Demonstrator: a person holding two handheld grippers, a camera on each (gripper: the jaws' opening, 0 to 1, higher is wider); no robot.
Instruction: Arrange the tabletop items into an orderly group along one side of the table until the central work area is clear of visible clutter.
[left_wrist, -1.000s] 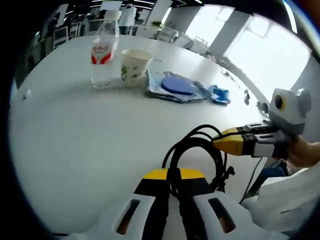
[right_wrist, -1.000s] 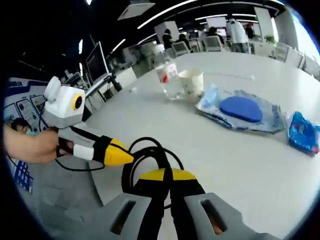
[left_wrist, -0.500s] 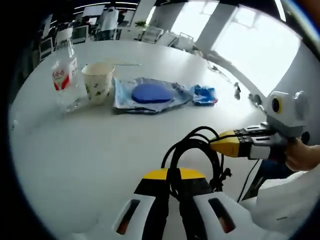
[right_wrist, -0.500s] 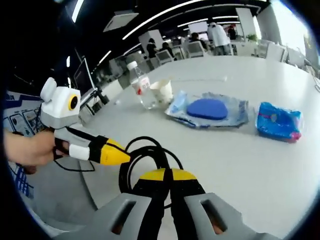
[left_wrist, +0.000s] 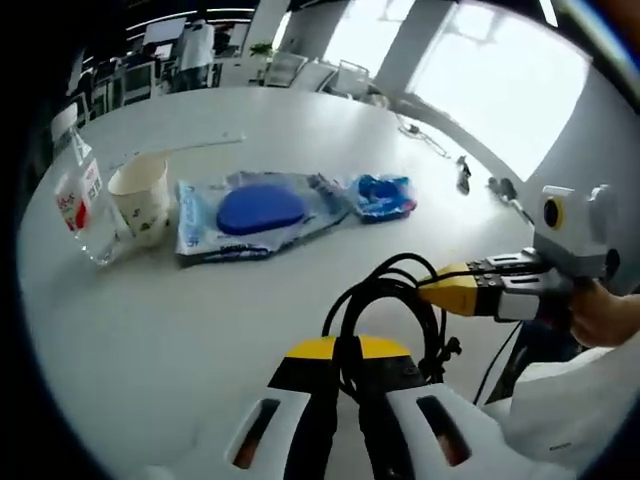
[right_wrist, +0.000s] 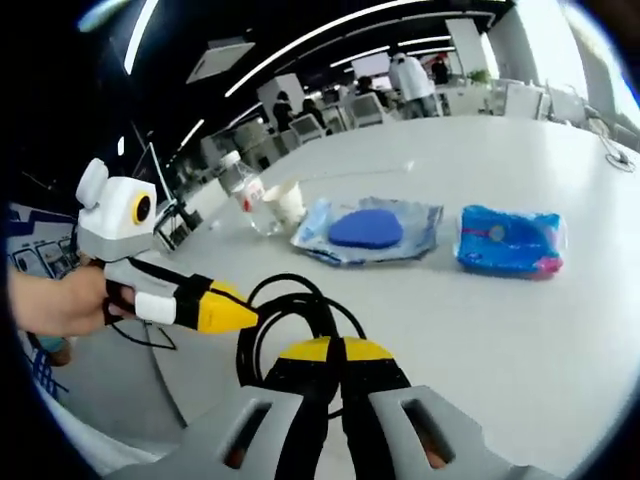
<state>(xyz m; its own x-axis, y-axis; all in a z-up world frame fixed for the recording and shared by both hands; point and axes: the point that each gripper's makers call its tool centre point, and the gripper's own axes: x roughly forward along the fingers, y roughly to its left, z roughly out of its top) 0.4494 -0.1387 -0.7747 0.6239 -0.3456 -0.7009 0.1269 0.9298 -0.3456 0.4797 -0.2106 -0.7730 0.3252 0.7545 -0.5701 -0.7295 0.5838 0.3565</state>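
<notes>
While a coiled black cable (left_wrist: 385, 305) is held up between them, the left gripper (left_wrist: 345, 362) and the right gripper (right_wrist: 335, 358) are both seen clamped together on its loops, each from its own side. The cable is probably gripped at two places so that the coil keeps its shape and does not fall open when it is carried over the white round surface (left_wrist: 200, 310).

The other items are already placed in a loose row on the far part of the surface. In the left gripper view, a clear plastic water bottle with a red label (left_wrist: 78, 195) stands at the far left, with a white paper cup with green print (left_wrist: 140, 195) just beside it. To the right of the cup a blue round pad in a clear plastic wrapper (left_wrist: 258, 208) lies flat, and a small blue crinkled packet (left_wrist: 382, 194) lies near its right end. It is judged that the cable is meant to be laid at this row, so that the near area is left free.
</notes>
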